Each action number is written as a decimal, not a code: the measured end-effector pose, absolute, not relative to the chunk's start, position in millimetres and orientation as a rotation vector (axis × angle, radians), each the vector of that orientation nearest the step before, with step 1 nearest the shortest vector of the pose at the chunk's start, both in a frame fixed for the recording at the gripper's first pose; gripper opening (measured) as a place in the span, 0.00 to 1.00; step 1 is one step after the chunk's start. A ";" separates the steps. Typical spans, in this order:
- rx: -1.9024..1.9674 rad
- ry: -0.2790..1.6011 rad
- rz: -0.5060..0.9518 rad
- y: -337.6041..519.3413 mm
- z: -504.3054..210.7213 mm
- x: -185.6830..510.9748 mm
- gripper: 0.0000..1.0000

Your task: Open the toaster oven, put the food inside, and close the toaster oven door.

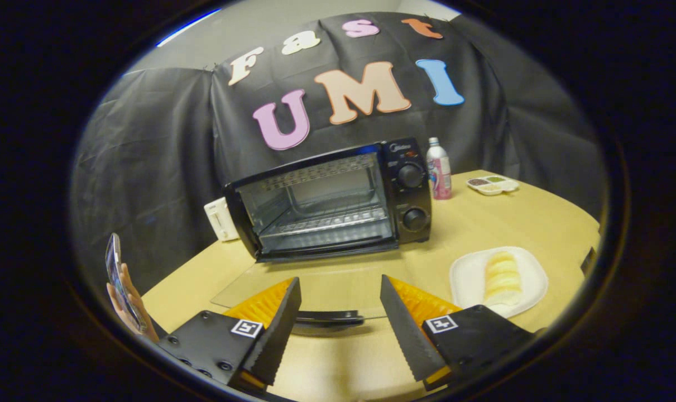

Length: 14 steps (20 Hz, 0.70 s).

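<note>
Toaster oven (338,201): glossy black shell, glass door (315,285), metal rack; table (483,223): smooth matt wood-look.

The toaster oven (329,201) is seen open at twelve o'clock beyond the spread, empty gripper (340,298), bread (502,277) plated at two o'clock.

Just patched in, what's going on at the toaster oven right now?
The toaster oven stands open on the table, its glass door folded flat toward the claw. The claw is open and holds nothing, its fingers either side of the door's handle. The food is not in yet: it lies on a white plate beside the oven's front.
</note>
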<state>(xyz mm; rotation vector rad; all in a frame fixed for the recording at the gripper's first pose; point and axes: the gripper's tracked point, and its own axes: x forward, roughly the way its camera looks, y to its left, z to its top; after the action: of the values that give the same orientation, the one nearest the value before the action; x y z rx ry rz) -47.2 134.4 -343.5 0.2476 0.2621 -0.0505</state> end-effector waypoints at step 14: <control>0.122 0.395 -0.402 -18.1 -398.0 -72.7 0.90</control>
<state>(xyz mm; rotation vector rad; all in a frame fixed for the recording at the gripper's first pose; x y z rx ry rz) -72.7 -18.1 -398.0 0.1217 0.3947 -0.4018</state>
